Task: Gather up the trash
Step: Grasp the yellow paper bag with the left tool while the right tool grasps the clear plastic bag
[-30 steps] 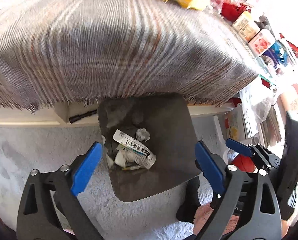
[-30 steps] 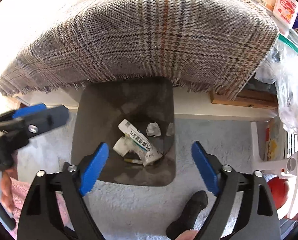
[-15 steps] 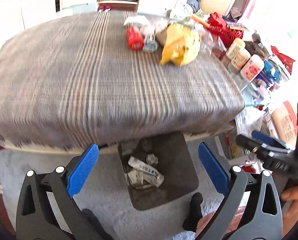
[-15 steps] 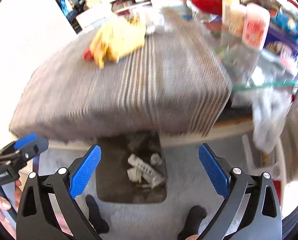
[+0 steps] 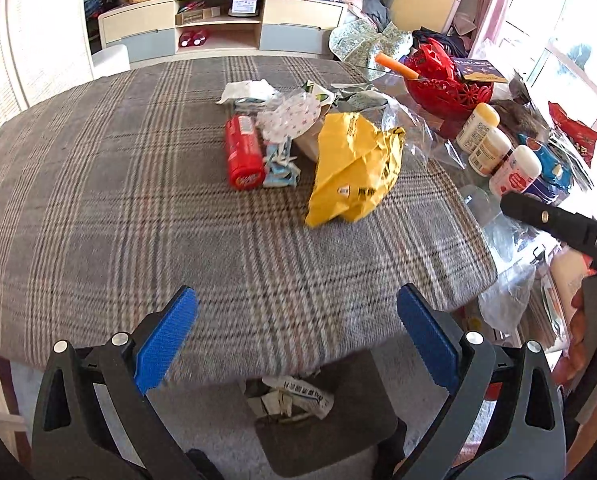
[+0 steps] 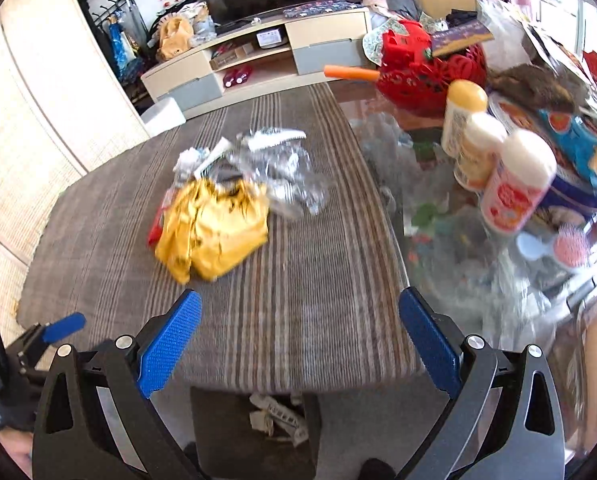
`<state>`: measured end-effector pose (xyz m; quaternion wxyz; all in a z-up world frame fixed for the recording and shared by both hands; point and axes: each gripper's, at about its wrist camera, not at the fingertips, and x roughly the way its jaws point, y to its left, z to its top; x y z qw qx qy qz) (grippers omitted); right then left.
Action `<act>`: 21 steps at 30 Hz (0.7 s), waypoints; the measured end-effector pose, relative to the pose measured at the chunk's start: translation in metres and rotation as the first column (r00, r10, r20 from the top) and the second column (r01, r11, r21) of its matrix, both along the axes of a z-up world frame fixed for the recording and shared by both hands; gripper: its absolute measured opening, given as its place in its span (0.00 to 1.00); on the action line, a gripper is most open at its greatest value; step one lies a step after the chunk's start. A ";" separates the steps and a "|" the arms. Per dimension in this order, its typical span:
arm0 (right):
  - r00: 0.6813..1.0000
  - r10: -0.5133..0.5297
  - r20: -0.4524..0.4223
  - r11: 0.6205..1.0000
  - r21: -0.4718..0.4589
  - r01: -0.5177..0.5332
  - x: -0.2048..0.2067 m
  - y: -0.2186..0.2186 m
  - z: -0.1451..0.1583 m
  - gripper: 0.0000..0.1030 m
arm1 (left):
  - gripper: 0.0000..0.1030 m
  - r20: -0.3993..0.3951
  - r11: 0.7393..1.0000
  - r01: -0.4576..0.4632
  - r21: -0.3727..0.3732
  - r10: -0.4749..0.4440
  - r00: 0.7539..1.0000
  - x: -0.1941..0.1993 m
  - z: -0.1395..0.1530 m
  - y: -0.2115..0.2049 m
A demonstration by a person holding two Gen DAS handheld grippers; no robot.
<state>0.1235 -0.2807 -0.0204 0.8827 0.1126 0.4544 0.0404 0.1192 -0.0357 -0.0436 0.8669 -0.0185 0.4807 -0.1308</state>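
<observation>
While some paper scraps already lie in the bin below the table edge, most trash is left: yellow wrapper, red can, plastic, mid-table. Left gripper and right gripper both gape apart, empty, above the near edge.

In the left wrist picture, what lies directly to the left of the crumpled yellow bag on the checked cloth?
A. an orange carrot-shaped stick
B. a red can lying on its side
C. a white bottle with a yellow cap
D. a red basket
B: the red can lies on its side on the checked cloth, left of the yellow bag, with only a small pale wrapper between them.
</observation>
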 end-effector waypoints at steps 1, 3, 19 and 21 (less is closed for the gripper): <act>1.000 0.002 0.002 1.000 0.001 -0.002 0.011 0.000 0.004 0.96 | 0.92 0.000 1.000 0.002 0.003 -0.002 1.000 0.007 0.000 -0.003; 1.000 0.003 0.011 1.000 -0.001 -0.003 0.029 0.001 0.010 0.96 | 0.92 0.001 1.000 0.009 0.008 -0.009 1.000 0.021 0.000 -0.012; 0.997 0.039 -0.068 0.997 0.063 -0.035 0.119 0.012 -0.026 0.85 | 0.92 0.020 0.999 0.048 0.022 -0.048 0.999 0.090 -0.015 -0.056; 0.997 0.034 -0.075 0.997 0.066 -0.029 0.122 0.008 -0.032 0.78 | 0.92 0.022 0.998 0.056 0.037 -0.057 0.998 0.094 -0.020 -0.061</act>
